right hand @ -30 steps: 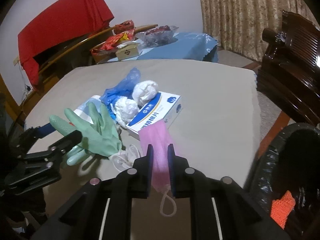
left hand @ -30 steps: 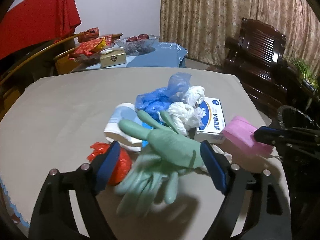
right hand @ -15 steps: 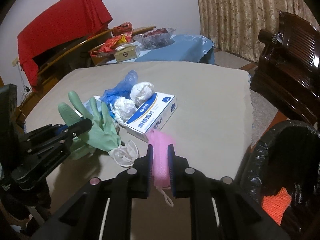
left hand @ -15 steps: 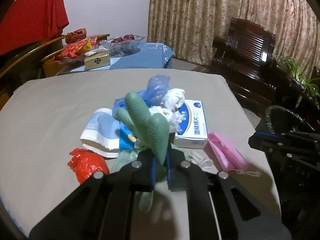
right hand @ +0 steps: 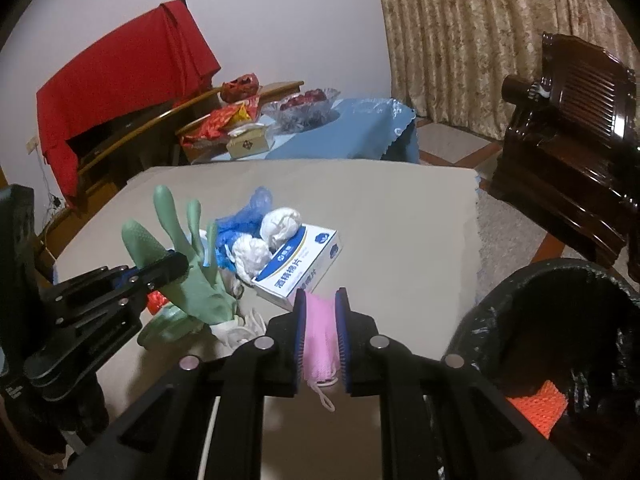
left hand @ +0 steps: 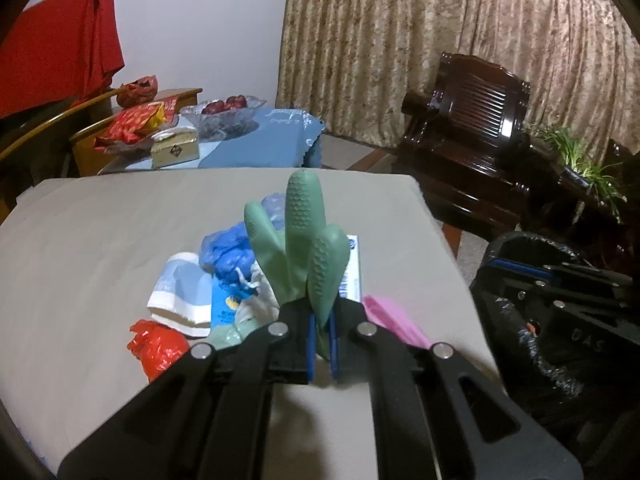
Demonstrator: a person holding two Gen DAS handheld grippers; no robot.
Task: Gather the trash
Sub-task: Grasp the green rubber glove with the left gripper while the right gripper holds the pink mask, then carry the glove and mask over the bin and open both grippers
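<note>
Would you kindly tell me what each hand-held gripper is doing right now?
Left hand-held gripper: closed on the green rubber glove.
Right hand-held gripper: closed on the pink face mask.

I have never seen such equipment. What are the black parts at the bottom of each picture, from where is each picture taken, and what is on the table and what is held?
There is no robot here. A person holds a two-finger tool in each hand, and a wide-angle camera on each tool looks forward along its fingers.

In the left camera's picture, the left tool is shut on a green rubber glove. In the right camera's picture, the right tool is shut on a pink face mask, and the left tool appears at the left side.

On the beige table lie a white and blue box, blue plastic bags, white crumpled wads and a red wrapper. A black trash bin stands to the right.
</note>
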